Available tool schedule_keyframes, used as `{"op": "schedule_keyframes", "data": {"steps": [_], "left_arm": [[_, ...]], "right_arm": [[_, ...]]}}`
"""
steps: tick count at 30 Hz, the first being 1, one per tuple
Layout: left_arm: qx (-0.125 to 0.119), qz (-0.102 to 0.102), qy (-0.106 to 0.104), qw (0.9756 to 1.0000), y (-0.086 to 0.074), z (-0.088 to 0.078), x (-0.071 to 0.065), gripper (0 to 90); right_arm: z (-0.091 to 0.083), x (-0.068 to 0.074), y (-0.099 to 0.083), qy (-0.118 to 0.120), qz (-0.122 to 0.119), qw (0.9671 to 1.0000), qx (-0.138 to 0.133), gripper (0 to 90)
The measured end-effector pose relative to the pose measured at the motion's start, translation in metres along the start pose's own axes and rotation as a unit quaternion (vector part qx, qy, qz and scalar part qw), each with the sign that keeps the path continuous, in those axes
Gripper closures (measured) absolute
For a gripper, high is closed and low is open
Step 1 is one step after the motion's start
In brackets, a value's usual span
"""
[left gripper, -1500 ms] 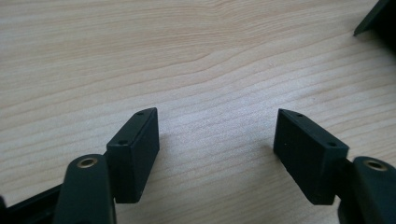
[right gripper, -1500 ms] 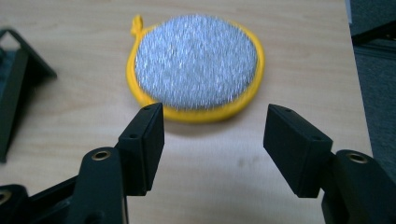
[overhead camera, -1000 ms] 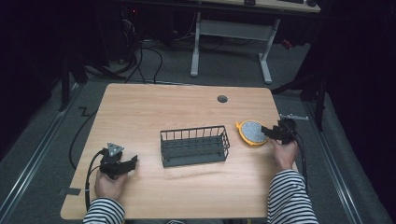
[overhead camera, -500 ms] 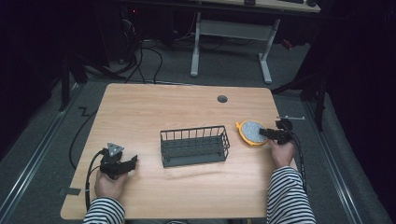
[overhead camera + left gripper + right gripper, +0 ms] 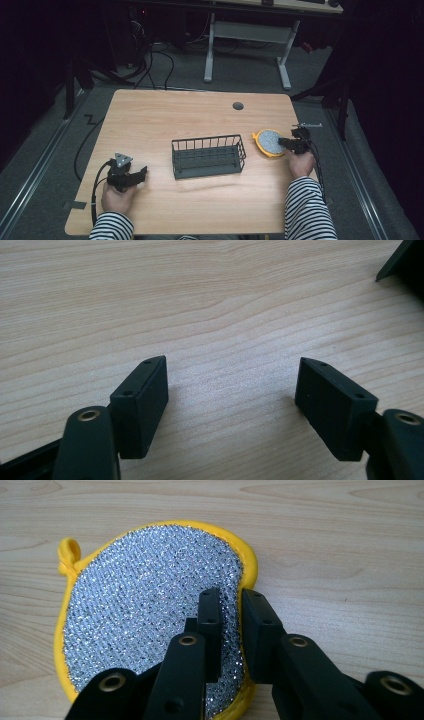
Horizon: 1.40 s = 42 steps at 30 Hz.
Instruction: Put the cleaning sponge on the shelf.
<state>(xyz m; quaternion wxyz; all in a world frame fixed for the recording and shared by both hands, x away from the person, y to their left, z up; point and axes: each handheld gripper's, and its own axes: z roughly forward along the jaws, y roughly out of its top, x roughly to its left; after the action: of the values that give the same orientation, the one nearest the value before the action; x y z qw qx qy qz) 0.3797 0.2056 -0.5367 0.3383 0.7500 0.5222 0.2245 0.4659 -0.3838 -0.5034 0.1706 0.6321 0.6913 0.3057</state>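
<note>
A round scouring pad with a glittery silver face and a yellow rim lies flat on the table's right side. In the right gripper view the pad has a small yellow loop at its upper left. My right gripper reaches it from the right, and its jaws are nearly together, pinching the pad's right edge. My left gripper rests near the table's front left. Its jaws stand wide open over bare wood with nothing between them.
A dark wire basket stands at mid-table between the hands, and its corner shows at the top right of the left gripper view. A round cable hole sits near the wooden table's far edge. Cables trail off the left.
My right gripper has slid a little left onto the pad's right edge and closed there. The left gripper, the basket and the pad have stayed put.
</note>
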Motion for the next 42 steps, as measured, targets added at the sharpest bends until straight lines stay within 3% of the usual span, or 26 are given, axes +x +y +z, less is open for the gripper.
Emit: {"op": "schedule_keyframes", "data": {"steps": [6,9,14,15,19,24,29,30,33,35,36,38,42], "left_arm": [[-0.001,0.0,0.0,1.0,0.0,0.0,0.0,29.2],[0.0,0.0,0.0,1.0,0.0,0.0,0.0,28.9],[0.0,0.001,-0.002,1.0,0.0,0.0,0.0,28.8],[0.0,0.001,-0.002,1.0,0.0,0.0,0.0,28.7],[0.0,0.0,-0.001,1.0,0.0,0.0,0.0,28.7],[0.0,0.002,0.0,1.0,0.0,0.0,-0.001,28.3],[0.0,0.002,0.0,1.0,-0.001,0.0,-0.001,28.3],[0.0,0.001,0.0,1.0,-0.001,0.0,-0.001,28.4],[0.0,0.001,0.0,1.0,-0.001,0.0,-0.001,28.4],[0.0,0.001,0.0,1.0,-0.001,0.0,-0.001,28.4],[0.0,0.001,0.0,1.0,-0.001,0.0,-0.001,28.4],[-0.001,0.001,0.0,1.0,-0.001,0.0,-0.001,28.5],[-0.001,-0.001,-0.003,1.0,-0.001,0.0,0.0,28.7]], "right_arm": [[-0.015,0.001,0.003,0.008,-0.003,0.9997,-0.024,80.6],[-0.036,-0.001,0.007,0.01,-0.011,0.999,-0.042,80.7],[-0.058,0.007,0.019,0.0,-0.047,0.9974,-0.055,80.6],[-0.066,0.013,0.025,0.001,-0.063,0.996,-0.064,80.6],[-0.074,0.024,0.032,0.007,-0.082,0.9942,-0.069,80.6],[-0.089,0.048,0.042,0.025,-0.117,0.9875,-0.102,80.6],[-0.098,0.065,0.048,0.051,-0.132,0.9831,-0.117,80.6],[-0.103,0.074,0.05,0.065,-0.142,0.9799,-0.125,80.6],[-0.109,0.089,0.054,0.089,-0.158,0.9742,-0.135,80.6],[-0.11,0.094,0.055,0.092,-0.163,0.973,-0.135,80.5],[-0.11,0.109,0.057,0.103,-0.18,0.9685,-0.137,80.5],[-0.107,0.121,0.057,0.114,-0.195,0.9648,-0.135,80.5],[-0.1,0.136,0.057,0.126,-0.209,0.9611,-0.129,80.5]]}}
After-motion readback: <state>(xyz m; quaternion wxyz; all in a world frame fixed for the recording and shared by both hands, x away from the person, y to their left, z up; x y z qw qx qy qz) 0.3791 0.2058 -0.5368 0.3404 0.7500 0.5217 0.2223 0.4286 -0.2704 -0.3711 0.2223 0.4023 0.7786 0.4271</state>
